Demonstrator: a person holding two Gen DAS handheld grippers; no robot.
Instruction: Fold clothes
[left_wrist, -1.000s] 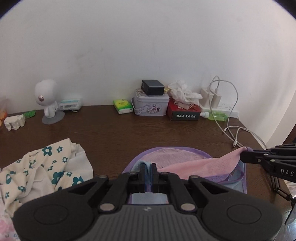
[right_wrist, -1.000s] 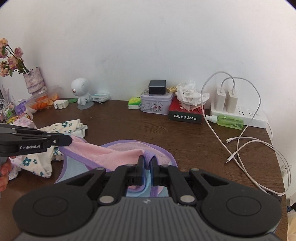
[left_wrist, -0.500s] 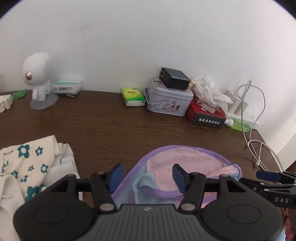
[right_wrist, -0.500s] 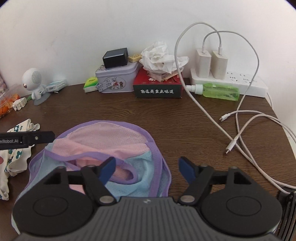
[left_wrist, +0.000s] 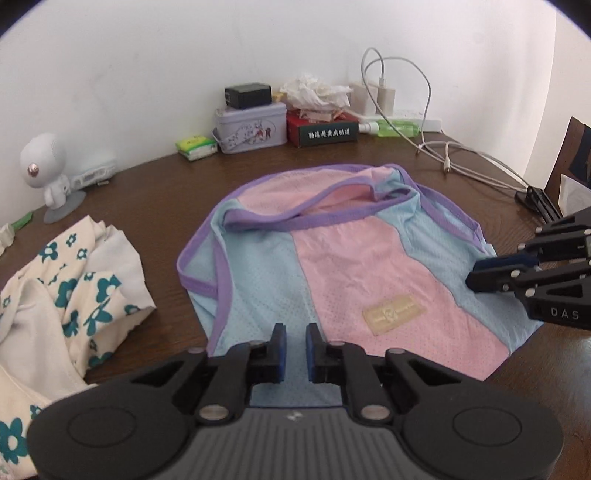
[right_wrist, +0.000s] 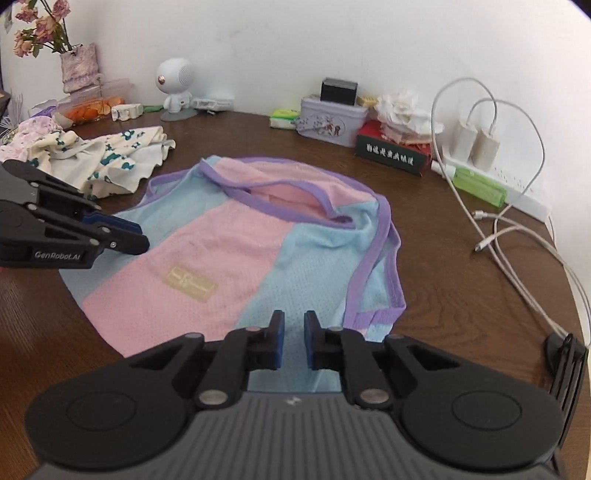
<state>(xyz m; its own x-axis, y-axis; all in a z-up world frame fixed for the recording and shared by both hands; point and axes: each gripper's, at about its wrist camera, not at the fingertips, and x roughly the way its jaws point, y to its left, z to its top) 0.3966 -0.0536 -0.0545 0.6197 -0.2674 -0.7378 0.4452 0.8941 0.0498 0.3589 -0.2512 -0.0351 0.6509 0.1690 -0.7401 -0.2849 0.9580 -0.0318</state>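
- My left tongs (left_wrist: 293, 347) stood with a narrow gap between the blue pads, nothing held; they sat over the near hem of the vest (left_wrist: 343, 266), at its blue left panel.
- My right tongs (right_wrist: 291, 341) were the same: a narrow gap, empty, over the near hem at the blue right panel, beside the purple-edged armhole.
- From the left camera the right tongs came in sideways at the vest's right edge; from the right camera the left tongs lay over its left edge. Seen side-on, I could not tell whether either touched the cloth.
- The vest lay flat on the brown table (left_wrist: 155, 192), front up, the tan label (left_wrist: 393, 314) near me, the neck opening and purple straps on the far side, towards the wall.
- Its long axis ran away from me, hem near, neck far. Each pair of tongs was nearer its own side, so neither arm had to cross.
- My judgement: the next fold turned on that axis, either side panels brought in across the pink middle, or hem carried forward to the neck.
- Flowered garment (left_wrist: 74, 280) lay bunched to the left, just apart from the vest.
- Tin (left_wrist: 251, 125), red box (left_wrist: 327, 129) and cables (right_wrist: 517, 229) stood well clear at the back and right.
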